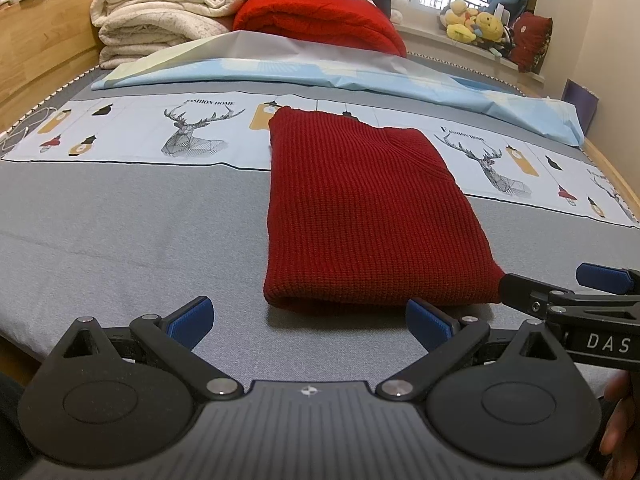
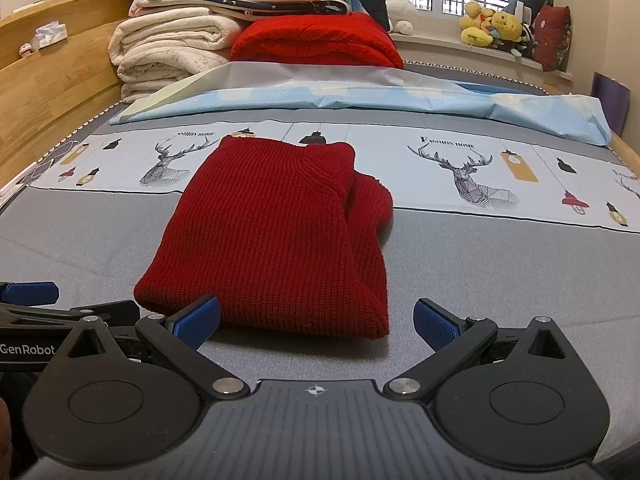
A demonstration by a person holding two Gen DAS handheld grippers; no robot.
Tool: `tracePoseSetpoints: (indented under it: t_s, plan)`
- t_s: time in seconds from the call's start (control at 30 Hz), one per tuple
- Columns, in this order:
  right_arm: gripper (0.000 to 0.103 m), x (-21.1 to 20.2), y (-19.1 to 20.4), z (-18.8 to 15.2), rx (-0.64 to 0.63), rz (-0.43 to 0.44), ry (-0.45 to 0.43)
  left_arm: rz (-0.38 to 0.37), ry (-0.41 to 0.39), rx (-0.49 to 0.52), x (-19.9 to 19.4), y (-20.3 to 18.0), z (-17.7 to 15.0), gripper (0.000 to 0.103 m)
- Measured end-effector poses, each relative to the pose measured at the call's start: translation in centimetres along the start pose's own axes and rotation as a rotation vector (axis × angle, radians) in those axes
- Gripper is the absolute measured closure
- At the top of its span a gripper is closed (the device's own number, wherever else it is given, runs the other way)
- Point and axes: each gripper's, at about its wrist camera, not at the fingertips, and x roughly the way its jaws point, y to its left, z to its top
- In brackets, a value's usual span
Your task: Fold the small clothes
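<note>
Both claws gape wide, holding nothing.
We see the folded red knit sweater (image 1: 368, 216) on the bed (image 1: 120, 220), just ahead of our left claw (image 1: 310, 322) and right claw (image 2: 318, 322).

A grey bed sheet (image 1: 120, 232) covers the bed, crossed by a pale band printed with deer heads (image 2: 466, 176) and lanterns. Beyond it lies a light blue pillowcase (image 2: 360, 100), flat and wrinkled. Behind that, a stack of cream blankets (image 1: 160, 16) sits against the wooden headboard (image 1: 44, 48), with a bright red blanket (image 2: 316, 42) just beside it. On the windowsill, yellow plush toys (image 1: 474, 22) cluster near a dark red cushion (image 2: 554, 38).
</note>
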Motion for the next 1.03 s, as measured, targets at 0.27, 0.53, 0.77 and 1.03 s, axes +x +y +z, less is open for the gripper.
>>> tracePoseSetpoints:
  t_s: [0.27,0.53,0.77,1.03]
  plan:
    - [0.001,0.07,-0.03,-0.06,0.001,-0.001,0.002,-0.002,0.002,0.000,0.06,-0.04,-0.05,0.001]
    - [0.001,0.11,0.00,-0.18,0.003,-0.001,0.004,-0.002,0.003,0.000,0.04,-0.08,-0.05,0.001]
    - [0.001,0.17,0.02,-0.29,0.004,-0.002,0.006,-0.004,0.003,0.000,0.13,-0.15,-0.22,0.001]
    - [0.001,0.17,-0.02,-0.36,0.004,-0.002,0.008,-0.004,0.006,0.000,0.15,-0.20,-0.29,0.001]
